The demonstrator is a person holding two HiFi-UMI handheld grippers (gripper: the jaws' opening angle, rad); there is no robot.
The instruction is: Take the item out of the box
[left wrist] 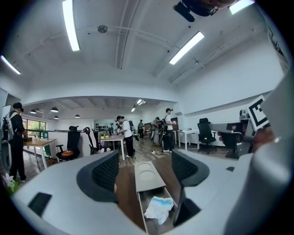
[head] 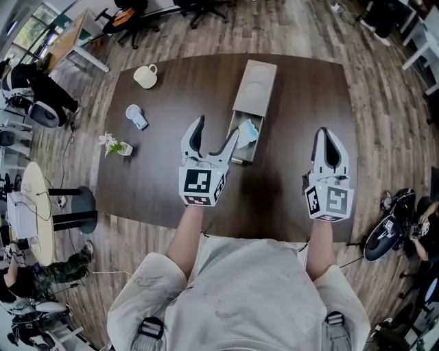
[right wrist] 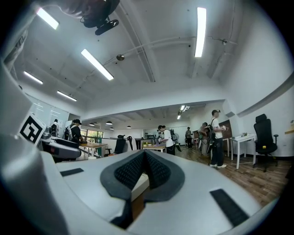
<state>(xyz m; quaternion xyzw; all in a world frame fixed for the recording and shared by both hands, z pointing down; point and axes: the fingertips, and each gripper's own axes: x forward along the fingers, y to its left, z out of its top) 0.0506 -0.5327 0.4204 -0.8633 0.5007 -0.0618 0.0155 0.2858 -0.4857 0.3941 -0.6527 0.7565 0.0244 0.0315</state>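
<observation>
A long grey box (head: 255,89) lies on the dark table (head: 295,103), its drawer pulled out toward me. In the drawer lies a crumpled white and blue item (head: 248,132). My left gripper (head: 217,130) is open just left of the drawer's near end, its right finger beside the item. Seen from the left gripper view, the box (left wrist: 148,174) and the item (left wrist: 158,209) show between the spread jaws of that gripper (left wrist: 144,173). My right gripper (head: 327,137) hovers over bare table to the right of the box, shut and empty. Its pads (right wrist: 158,170) meet in the right gripper view.
A white mug (head: 145,75), a small blue and white fan (head: 136,116) and a tiny flower pot (head: 117,147) stand on the table's left part. Office chairs (head: 137,20) and desks ring the table. People stand far back in the room (left wrist: 125,135).
</observation>
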